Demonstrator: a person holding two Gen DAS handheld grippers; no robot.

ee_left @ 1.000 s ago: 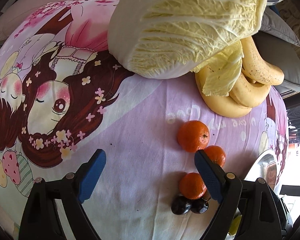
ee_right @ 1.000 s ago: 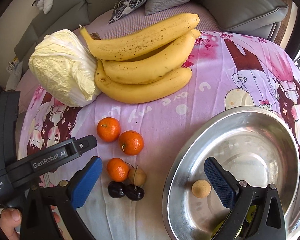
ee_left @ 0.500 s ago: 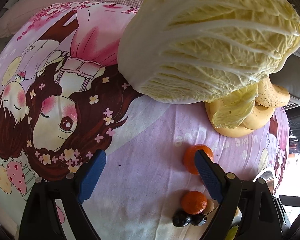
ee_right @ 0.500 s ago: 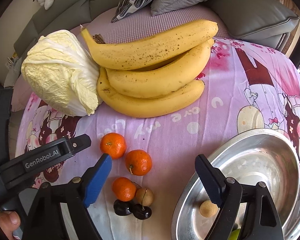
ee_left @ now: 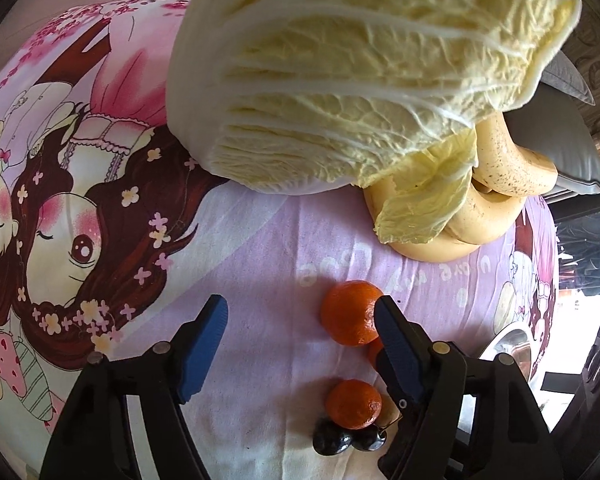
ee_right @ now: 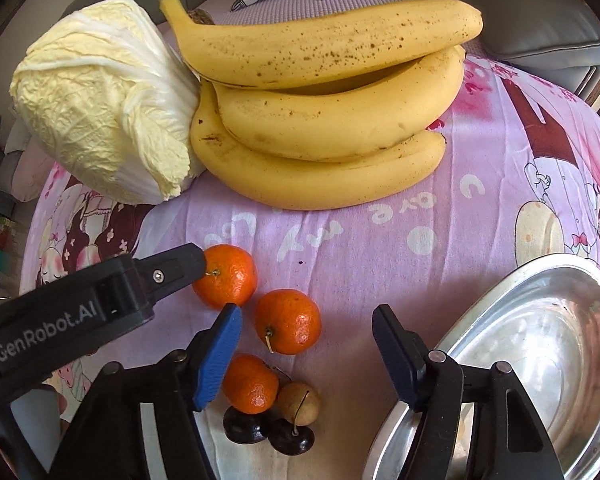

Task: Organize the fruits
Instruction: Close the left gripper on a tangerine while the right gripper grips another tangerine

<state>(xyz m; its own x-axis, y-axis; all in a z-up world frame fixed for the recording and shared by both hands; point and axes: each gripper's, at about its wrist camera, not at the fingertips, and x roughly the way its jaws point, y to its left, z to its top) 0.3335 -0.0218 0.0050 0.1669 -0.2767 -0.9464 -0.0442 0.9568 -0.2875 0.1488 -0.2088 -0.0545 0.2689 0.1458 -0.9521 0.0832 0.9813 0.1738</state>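
Three tangerines lie on the pink cartoon cloth. In the right wrist view the middle tangerine sits between the fingers of my right gripper, whose jaws are closing; neither pad touches it. The near tangerine lies by the left pad, beside a longan and two dark cherries. My left gripper is also closing, with only cloth between its pads. Its right finger rests at the edge of the far tangerine.
A bunch of bananas and a napa cabbage lie at the back of the cloth. A steel bowl stands at the right. Grey sofa cushions rise behind.
My right gripper has moved left from over the bowl to over the tangerines and sunk lower. My left gripper has moved toward the cabbage. Both pairs of jaws have narrowed.
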